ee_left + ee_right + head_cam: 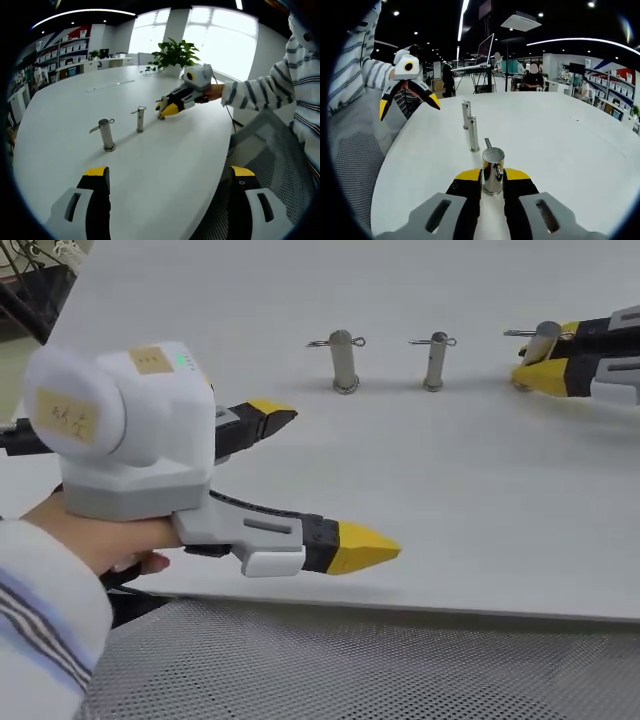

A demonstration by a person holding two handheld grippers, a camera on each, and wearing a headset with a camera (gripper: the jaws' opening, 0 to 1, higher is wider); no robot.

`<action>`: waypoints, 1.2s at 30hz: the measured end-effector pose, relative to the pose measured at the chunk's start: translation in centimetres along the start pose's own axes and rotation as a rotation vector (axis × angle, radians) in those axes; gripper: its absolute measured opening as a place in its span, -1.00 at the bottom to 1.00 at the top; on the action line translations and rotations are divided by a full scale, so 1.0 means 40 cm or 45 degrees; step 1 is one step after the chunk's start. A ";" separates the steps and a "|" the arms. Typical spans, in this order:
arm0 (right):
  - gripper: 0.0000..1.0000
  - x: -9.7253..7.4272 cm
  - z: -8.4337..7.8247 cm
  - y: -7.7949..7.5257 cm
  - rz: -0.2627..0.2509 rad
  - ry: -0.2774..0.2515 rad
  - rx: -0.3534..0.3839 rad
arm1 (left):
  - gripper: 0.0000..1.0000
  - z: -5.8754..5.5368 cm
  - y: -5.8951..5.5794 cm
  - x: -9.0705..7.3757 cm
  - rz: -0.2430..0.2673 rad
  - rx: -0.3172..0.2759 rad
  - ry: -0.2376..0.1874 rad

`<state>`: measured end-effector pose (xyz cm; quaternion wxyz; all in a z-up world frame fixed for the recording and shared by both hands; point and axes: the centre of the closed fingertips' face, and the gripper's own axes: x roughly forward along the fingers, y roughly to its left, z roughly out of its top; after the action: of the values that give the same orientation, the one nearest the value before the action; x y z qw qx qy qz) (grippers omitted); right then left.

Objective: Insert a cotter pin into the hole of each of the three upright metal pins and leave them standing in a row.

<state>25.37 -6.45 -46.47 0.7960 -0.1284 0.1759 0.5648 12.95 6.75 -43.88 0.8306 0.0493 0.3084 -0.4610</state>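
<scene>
Three upright metal pins stand in a row on the white table [420, 490]. The left pin [343, 362], the middle pin [434, 360] and the right pin [540, 345] each have a cotter pin through the top. My right gripper [545, 365] comes in from the right edge and is shut on the right pin [493, 169], with yellow tips on both sides of it. My left gripper [330, 480] hovers open near the front left, well short of the row. Through its wide jaws I see the row [140, 119] and the right gripper [172, 105].
A grey perforated mesh surface [350, 670] lies along the table's near edge. A potted plant [172, 55] stands at the far end of the table. People sit at desks [535, 80] in the background. Bare tabletop surrounds the row.
</scene>
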 end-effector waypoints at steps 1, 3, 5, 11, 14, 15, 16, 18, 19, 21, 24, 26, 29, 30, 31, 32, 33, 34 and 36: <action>-0.67 -0.002 0.010 0.003 0.003 -0.019 0.003 | 0.95 0.000 -0.001 0.000 -0.001 0.001 0.000; -0.42 -0.007 0.023 0.009 -0.001 -0.018 -0.001 | 0.95 0.003 -0.002 0.001 0.000 0.003 -0.002; -0.29 -0.014 0.034 0.015 -0.020 -0.014 -0.028 | 0.95 0.007 -0.001 0.001 0.003 0.003 -0.008; 0.02 -0.051 0.066 0.009 -0.125 -0.049 0.056 | 0.96 0.028 0.009 -0.006 0.022 0.000 -0.053; 0.37 -0.078 0.088 0.033 -0.160 -0.051 0.123 | 0.96 0.038 0.023 -0.015 0.052 -0.008 -0.090; 0.42 -0.086 0.095 0.033 -0.190 -0.064 0.131 | 0.96 0.041 0.028 -0.017 0.064 -0.010 -0.101; 0.47 -0.098 0.096 0.036 -0.226 -0.070 0.191 | 0.96 0.044 0.037 -0.020 0.089 -0.015 -0.117; 0.56 -0.113 0.099 0.047 -0.261 -0.080 0.273 | 0.95 0.042 0.046 -0.026 0.109 -0.015 -0.120; 0.59 -0.120 0.100 0.050 -0.278 -0.088 0.288 | 0.95 0.042 0.049 -0.029 0.114 -0.014 -0.123; 0.63 -0.133 0.100 0.067 -0.298 -0.083 0.305 | 0.95 0.041 0.054 -0.036 0.124 -0.026 -0.135; 0.74 -0.149 0.099 0.085 -0.326 -0.076 0.341 | 0.95 0.040 0.063 -0.046 0.141 -0.057 -0.154; 0.80 -0.158 0.102 0.105 -0.338 -0.072 0.373 | 0.95 0.036 0.071 -0.051 0.156 -0.075 -0.163; 0.89 -0.167 0.105 0.131 -0.369 -0.065 0.422 | 0.96 0.030 0.079 -0.057 0.168 -0.096 -0.165; 0.93 -0.169 0.106 0.136 -0.376 -0.064 0.428 | 0.96 0.028 0.080 -0.058 0.170 -0.101 -0.164; 0.95 -0.172 0.105 0.142 -0.383 -0.059 0.435 | 0.96 0.027 0.081 -0.060 0.172 -0.107 -0.165; 0.93 -0.174 0.103 0.147 -0.388 -0.046 0.433 | 0.96 0.026 0.083 -0.061 0.175 -0.111 -0.166; 0.90 -0.181 0.096 0.149 -0.408 -0.010 0.399 | 0.96 0.024 0.085 -0.064 0.178 -0.116 -0.167; 0.90 -0.184 0.091 0.149 -0.426 0.011 0.382 | 0.96 0.024 0.087 -0.066 0.180 -0.118 -0.168; 0.93 -0.189 0.080 0.156 -0.440 0.052 0.416 | 0.96 0.022 0.090 -0.070 0.184 -0.122 -0.167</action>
<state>17.67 -9.56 -40.39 0.8874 -0.0376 0.2561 0.3815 15.17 10.52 -42.33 0.8815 0.0013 0.2706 -0.3869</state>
